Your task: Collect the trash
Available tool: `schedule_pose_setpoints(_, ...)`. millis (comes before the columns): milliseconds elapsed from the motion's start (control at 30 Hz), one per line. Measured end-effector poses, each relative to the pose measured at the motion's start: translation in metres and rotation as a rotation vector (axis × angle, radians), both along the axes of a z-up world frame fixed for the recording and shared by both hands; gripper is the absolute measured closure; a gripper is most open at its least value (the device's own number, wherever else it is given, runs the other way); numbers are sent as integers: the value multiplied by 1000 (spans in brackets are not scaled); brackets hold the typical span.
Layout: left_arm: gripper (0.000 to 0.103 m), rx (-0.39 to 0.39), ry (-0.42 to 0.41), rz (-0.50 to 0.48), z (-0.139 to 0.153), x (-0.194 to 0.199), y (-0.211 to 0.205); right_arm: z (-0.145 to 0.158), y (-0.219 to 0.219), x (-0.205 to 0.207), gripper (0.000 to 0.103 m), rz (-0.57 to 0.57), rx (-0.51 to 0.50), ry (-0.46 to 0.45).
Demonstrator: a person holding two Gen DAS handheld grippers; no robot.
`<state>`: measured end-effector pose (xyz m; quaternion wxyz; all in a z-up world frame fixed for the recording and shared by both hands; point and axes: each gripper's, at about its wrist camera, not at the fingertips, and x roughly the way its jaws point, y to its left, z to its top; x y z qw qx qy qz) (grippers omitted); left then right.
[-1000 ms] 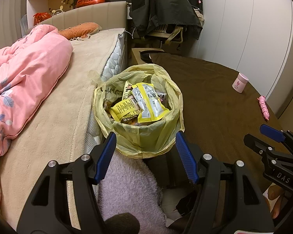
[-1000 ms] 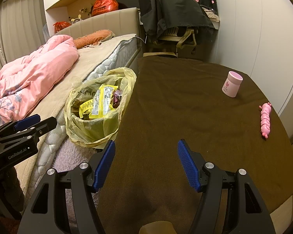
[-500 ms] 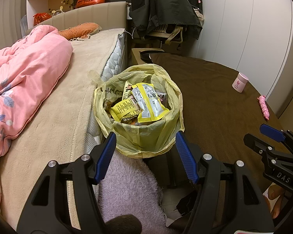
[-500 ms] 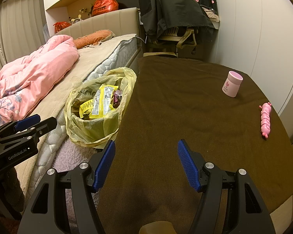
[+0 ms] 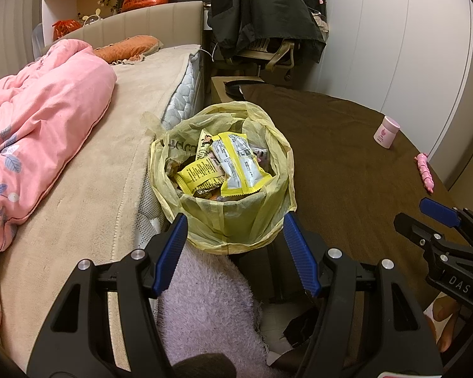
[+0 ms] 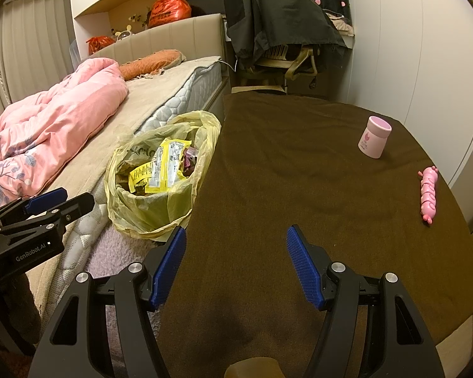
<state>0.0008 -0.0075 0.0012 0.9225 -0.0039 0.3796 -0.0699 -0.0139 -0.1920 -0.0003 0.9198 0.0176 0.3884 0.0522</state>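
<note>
- Nothing has changed over the last second: the left gripper point(image 5: 235, 231) and right gripper point(image 6: 236, 244) stay wide and empty.
- The yellow-lined trash bin point(image 5: 224, 217), full of snack wrappers point(image 5: 236, 163), sits between bed point(image 5: 78, 220) and table point(image 6: 299, 173).
- A pink jar point(image 6: 374, 137) and pink twisted item point(image 6: 428, 194) remain on the table; collection looks paused or finished.

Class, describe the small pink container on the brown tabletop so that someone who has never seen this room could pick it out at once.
Start at the big table under a brown cloth, beside the bed. Toward its far right edge stands the small pink container, upright and alone. Its only neighbour, a pink ridged toy, lies flat nearer the table's edge; the container is a short cylinder with a darker pink top and a small mark on its front.
</note>
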Motion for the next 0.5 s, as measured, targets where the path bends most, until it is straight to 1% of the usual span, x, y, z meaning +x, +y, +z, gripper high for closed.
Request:
schedule_pose_setpoints(233,43,-10,-11,3,1,-1,3,0,1,1,41,0,-3,-1)
schedule_pose_setpoints(500,43,-14,-3,4,2,1,6,2,4,1,41,2,-7,7)
